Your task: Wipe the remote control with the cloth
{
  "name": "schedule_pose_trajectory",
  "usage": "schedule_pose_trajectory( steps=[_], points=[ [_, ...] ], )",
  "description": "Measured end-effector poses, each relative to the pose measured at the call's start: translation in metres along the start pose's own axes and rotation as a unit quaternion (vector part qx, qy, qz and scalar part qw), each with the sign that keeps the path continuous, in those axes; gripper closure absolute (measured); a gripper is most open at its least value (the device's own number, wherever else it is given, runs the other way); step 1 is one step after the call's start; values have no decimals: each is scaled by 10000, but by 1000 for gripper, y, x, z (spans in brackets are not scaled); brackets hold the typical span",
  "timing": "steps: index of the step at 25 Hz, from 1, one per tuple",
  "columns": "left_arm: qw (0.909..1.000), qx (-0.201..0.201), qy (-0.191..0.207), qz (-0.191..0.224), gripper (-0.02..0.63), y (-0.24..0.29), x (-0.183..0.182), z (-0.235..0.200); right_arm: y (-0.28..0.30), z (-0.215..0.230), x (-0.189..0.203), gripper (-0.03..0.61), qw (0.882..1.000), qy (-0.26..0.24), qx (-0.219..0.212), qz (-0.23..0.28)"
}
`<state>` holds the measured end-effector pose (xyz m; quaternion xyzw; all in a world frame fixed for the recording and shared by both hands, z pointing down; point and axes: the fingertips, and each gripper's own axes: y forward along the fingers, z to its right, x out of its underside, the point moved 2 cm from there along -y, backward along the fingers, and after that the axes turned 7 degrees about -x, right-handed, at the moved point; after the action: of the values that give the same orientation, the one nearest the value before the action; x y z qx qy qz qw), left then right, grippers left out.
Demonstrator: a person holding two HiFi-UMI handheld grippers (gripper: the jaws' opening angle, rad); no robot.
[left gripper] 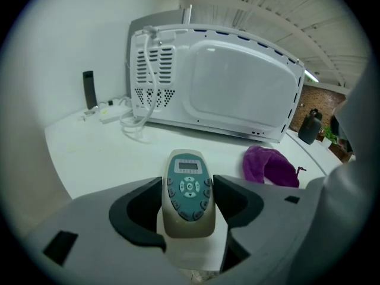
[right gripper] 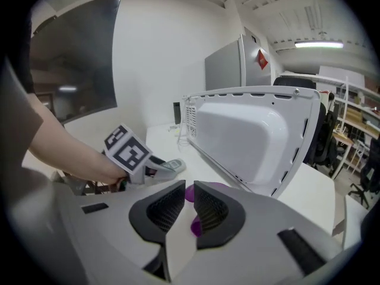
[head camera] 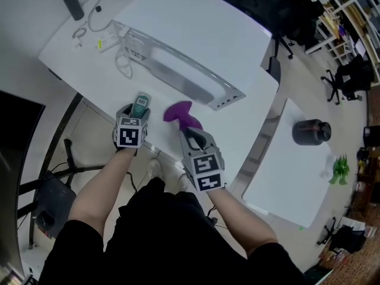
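A grey remote control [left gripper: 189,192] with a teal face lies on the white table [head camera: 83,61] near its front edge, lengthwise between the jaws of my left gripper [left gripper: 190,183]. Both pads touch its sides. In the head view the remote control [head camera: 141,104] pokes out ahead of the left gripper [head camera: 139,108]. A purple cloth [head camera: 180,114] sits bunched on the table just right of it, at the tips of my right gripper [head camera: 189,130]. The right gripper [right gripper: 190,189] stands with its jaws a narrow slit apart, and a bit of the cloth [right gripper: 189,193] shows through the slit.
A white microwave [head camera: 178,46] stands with its back toward me, right behind both grippers. A power strip [head camera: 107,39] with cables and a dark upright cylinder [head camera: 72,3] are at the far left. A second table at the right bears a black jar [head camera: 311,131] and a green plant [head camera: 340,170].
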<state>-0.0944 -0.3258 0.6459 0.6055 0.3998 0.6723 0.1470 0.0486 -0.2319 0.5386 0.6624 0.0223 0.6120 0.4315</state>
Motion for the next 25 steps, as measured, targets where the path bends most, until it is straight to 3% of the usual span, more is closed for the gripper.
schedule_pose_trajectory(
  steps=[4,8,14,16,17,21,25],
  points=[
    [9999,45,55,129,353,-19,-2,4,26,30,18,361,9982,-247,246,-486],
    [9996,41,125,239,353,-37,0,8,63,46,46,301,9931,-446,236,-1063],
    [9986,-40,271,448,353,-65,2,13,103,58,68,311,9833,-617,97,-1708],
    [9985,-10,252,491,353,-79,0,20,105,60,68,427,9832,-555,118,-1736],
    [9984,-5,240,513,353,-87,-1,22,104,61,67,434,9837,-550,128,-1707],
    [9963,-179,390,740,353,-114,-1,30,76,47,53,453,9902,-614,-85,-1251],
    [9931,-231,503,1030,353,-160,-9,62,5,17,20,456,9950,-763,-399,-497]
  ],
)
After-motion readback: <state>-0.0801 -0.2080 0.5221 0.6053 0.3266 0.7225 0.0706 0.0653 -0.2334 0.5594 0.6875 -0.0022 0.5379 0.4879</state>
